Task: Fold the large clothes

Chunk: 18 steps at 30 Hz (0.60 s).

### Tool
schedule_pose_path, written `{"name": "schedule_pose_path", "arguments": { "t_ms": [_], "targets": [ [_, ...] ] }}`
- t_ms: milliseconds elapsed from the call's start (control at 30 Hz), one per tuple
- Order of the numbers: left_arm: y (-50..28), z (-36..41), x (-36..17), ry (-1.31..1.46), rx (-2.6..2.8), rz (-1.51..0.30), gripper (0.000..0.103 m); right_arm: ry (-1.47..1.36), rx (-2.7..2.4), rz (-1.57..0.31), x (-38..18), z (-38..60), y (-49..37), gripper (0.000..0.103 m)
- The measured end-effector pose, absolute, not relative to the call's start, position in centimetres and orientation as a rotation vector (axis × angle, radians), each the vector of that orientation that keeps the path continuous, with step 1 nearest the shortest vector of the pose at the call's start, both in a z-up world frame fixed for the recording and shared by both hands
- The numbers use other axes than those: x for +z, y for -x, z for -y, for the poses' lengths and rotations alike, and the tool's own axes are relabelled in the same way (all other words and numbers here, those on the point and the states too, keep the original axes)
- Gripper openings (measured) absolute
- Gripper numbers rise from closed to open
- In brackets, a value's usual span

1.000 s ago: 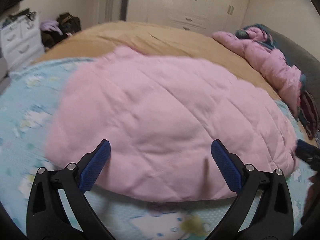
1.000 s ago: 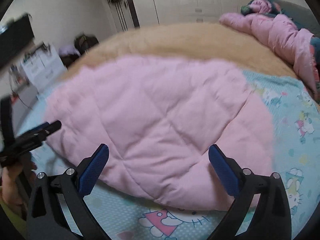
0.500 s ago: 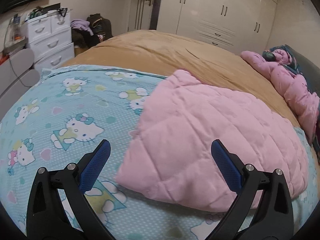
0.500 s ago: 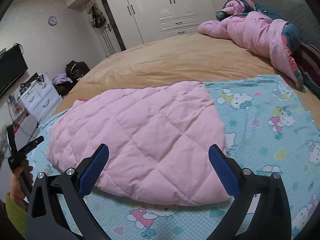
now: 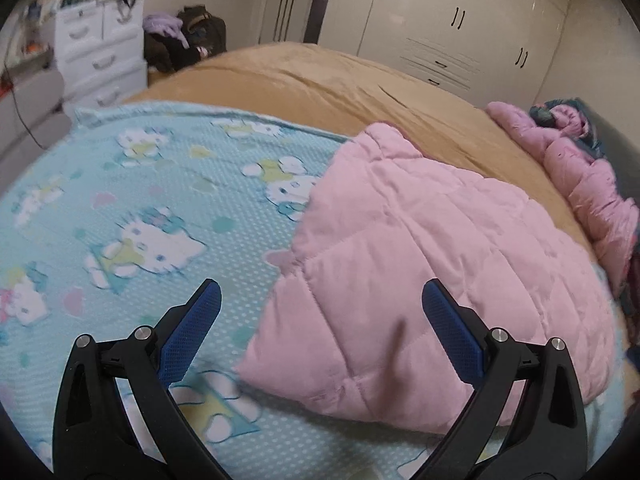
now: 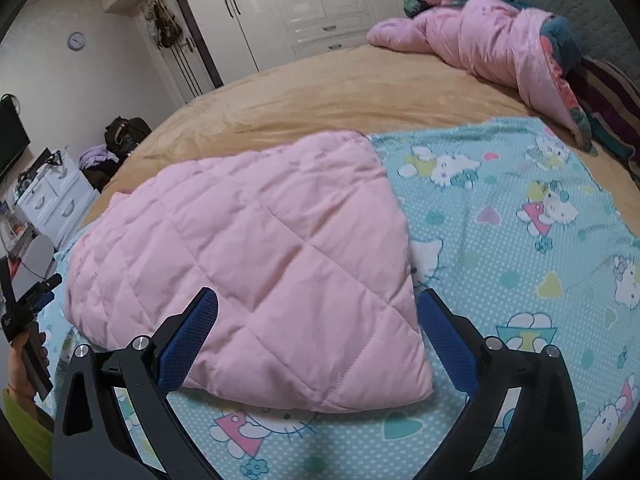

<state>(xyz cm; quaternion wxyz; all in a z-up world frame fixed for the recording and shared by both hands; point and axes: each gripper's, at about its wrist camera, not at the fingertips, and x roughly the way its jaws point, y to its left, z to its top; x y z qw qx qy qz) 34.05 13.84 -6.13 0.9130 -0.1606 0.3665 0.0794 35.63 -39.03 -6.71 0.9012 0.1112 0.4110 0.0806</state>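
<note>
Slippage is the main risk: the pink quilted garment (image 6: 256,264) lies folded into a thick, puffy slab on the Hello Kitty sheet (image 6: 520,240), and its smooth padded shell could spring apart if a claw pinches only the top layer at a corner. Both claws are released and hold nothing; the left claw (image 5: 320,320) hovers over the garment's left edge, and the right claw (image 6: 318,332) hovers above its near right corner. A shallow grasp there would drag one layer and skew the fold.

Edges: the garment's far end reaches onto the tan blanket (image 5: 320,80); its near edge lies close to the claws. Open sheet lies to its left in the left wrist view and to its right in the right wrist view, giving room for a further fold. The pink jacket (image 6: 480,40) near the headboard lies well apart.
</note>
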Motion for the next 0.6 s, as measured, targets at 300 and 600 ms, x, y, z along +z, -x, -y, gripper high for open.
{"name": "schedule_pose_path", "arguments": {
  "t_ms": [300, 600],
  "targets": [
    [-36.4, -14.7, -10.9, 0.52, 0.046, -0.814, 0.095, -0.386, 0.228, -1.028, -12.9, 40.6, -39.0, 0.099],
    [-37.4, -14.9, -12.3, 0.592, -0.046, -0.801, 0.09, -0.535, 0.369, -1.054, -16.0, 41.3, -41.9, 0.099]
  ]
}}
